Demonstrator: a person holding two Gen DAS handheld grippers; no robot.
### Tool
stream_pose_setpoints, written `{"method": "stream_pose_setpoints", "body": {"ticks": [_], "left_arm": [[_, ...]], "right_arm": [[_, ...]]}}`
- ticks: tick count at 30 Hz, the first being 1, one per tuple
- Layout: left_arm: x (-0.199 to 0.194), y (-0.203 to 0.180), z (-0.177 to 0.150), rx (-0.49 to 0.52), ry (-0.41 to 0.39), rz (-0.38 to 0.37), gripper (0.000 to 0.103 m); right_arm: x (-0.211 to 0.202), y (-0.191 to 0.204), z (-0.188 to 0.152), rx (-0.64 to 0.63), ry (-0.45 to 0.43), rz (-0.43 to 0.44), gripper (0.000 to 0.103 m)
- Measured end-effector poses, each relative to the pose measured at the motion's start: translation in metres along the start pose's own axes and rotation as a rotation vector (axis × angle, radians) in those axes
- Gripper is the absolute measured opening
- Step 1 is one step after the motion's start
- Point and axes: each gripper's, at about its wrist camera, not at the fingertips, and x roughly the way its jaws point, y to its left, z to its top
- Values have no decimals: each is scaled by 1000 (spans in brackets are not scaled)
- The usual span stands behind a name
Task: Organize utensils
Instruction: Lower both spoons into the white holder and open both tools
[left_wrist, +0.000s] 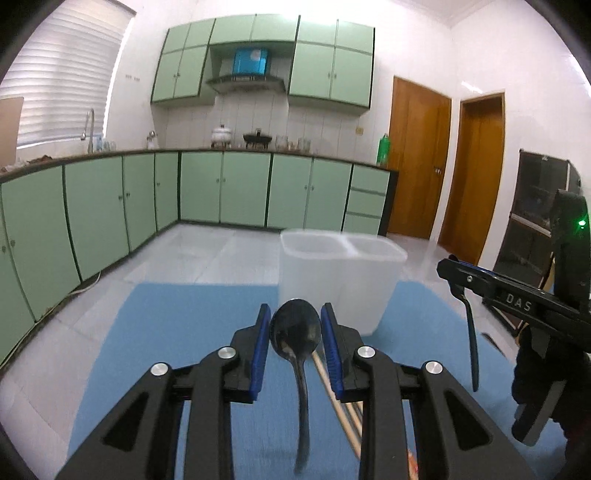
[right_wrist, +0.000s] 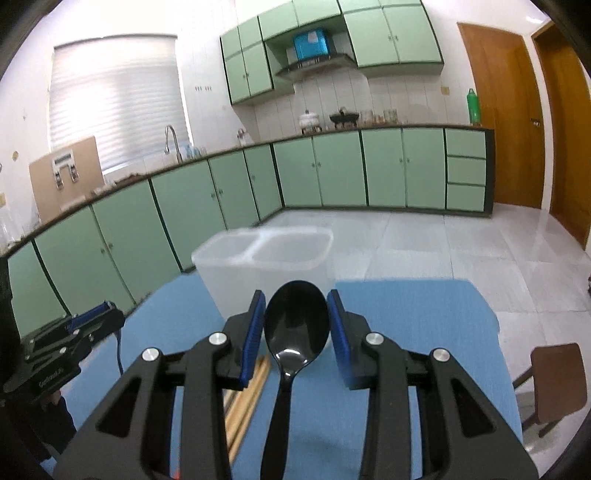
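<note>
In the left wrist view my left gripper (left_wrist: 295, 314) is shut on the bowl of a black spoon (left_wrist: 295, 334), and the handle hangs down toward the camera. In the right wrist view my right gripper (right_wrist: 296, 299) is shut on the bowl of a second black spoon (right_wrist: 296, 326) in the same way. Both spoons are held above the blue mat (right_wrist: 406, 332). A translucent white two-compartment container (left_wrist: 343, 273) (right_wrist: 258, 266) stands just beyond both grippers. The right gripper (left_wrist: 452, 275) also shows at the right of the left view, with its spoon handle (left_wrist: 472, 343) dangling.
Several wooden chopsticks (left_wrist: 340, 406) (right_wrist: 247, 398) lie on the mat under the grippers. The left gripper (right_wrist: 110, 314) shows at the left of the right view. A brown chair (right_wrist: 557, 380) stands right of the table. Green kitchen cabinets and a tiled floor lie beyond.
</note>
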Motion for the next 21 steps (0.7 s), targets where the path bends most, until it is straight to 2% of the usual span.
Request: {"method": "stream_pose_setpoints", "body": {"ticks": [5, 12, 17, 21], "left_arm": [[-3, 5, 26, -1, -83, -20, 27], [10, -3, 102, 7, -221, -70, 27], [39, -5, 134, 3, -254, -88, 27], [68, -6, 133, 6, -227, -88, 27]], "right_arm": [[7, -7, 34, 27, -85, 18, 33], [42, -18, 84, 46, -178, -14, 33], [77, -25, 102, 48, -187, -66, 33], [101, -28, 103, 33, -182, -111, 33]]}}
